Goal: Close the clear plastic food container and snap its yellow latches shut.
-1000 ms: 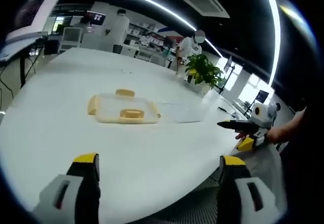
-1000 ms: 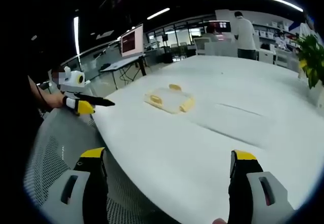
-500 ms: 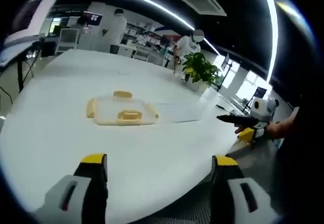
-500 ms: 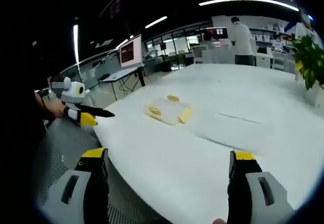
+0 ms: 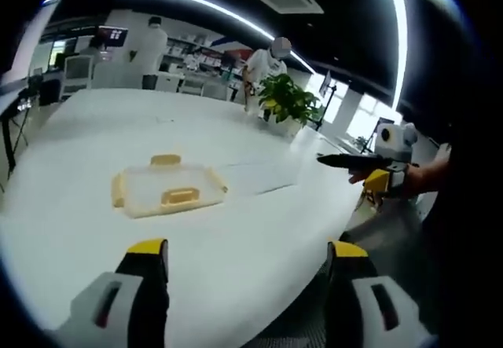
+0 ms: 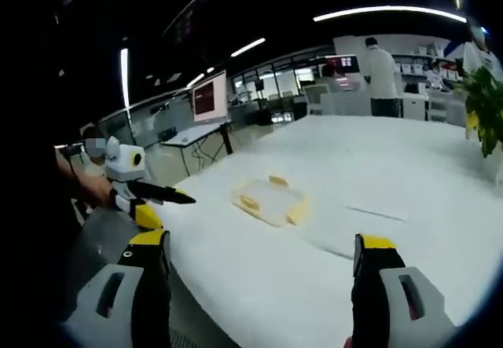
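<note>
While your left claw [image 5: 240, 261] and right claw [image 6: 260, 252] both hang released, short of the tabletop [image 5: 236, 238] edge, the container [image 5: 167, 188] lies mid-tabletop, well apart, yellow latches [image 5: 178, 197] showing.

The left gripper [image 5: 245, 255] has two broad jaws in pale grey, each with a black inner face, a yellow cap at the tip and a slot-shaped recess in its grey shell. The right gripper [image 6: 260, 247] is built alike: grey shells, black inner sides, yellow tips, a dark slot on each. Seen from across the table, each gripper shows long black pointed jaws and a yellow block.
</note>
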Demonstrator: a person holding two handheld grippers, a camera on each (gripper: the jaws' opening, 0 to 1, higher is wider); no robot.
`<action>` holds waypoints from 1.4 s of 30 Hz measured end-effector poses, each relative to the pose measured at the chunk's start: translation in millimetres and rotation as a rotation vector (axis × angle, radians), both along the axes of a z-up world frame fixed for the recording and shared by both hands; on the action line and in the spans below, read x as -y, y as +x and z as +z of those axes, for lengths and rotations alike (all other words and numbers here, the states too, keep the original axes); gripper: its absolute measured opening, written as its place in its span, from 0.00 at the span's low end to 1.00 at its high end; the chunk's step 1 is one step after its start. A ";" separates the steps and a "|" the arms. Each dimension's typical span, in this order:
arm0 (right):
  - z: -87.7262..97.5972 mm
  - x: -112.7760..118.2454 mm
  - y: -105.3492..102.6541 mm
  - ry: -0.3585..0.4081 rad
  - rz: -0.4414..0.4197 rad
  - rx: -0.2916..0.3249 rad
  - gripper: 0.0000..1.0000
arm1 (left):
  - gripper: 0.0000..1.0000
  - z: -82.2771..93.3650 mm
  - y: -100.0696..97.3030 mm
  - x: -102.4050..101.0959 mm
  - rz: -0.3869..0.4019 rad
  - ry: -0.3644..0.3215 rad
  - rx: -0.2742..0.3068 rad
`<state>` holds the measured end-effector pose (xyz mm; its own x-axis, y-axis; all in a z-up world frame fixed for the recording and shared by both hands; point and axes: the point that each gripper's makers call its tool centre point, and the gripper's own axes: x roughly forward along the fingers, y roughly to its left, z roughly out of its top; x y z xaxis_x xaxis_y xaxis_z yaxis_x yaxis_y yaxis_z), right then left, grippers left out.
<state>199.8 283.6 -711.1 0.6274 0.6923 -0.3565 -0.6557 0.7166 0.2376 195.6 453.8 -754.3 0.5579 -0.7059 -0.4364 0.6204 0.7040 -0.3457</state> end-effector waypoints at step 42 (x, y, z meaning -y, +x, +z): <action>-11.6 -41.3 48.5 -0.023 0.061 0.015 0.95 | 0.73 -2.3 68.9 -45.0 0.059 0.050 -0.021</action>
<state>248.4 324.9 -722.7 0.5893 0.7213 -0.3639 -0.7020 0.6801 0.2114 264.5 498.8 -756.7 0.5886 -0.6490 -0.4820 0.5699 0.7560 -0.3220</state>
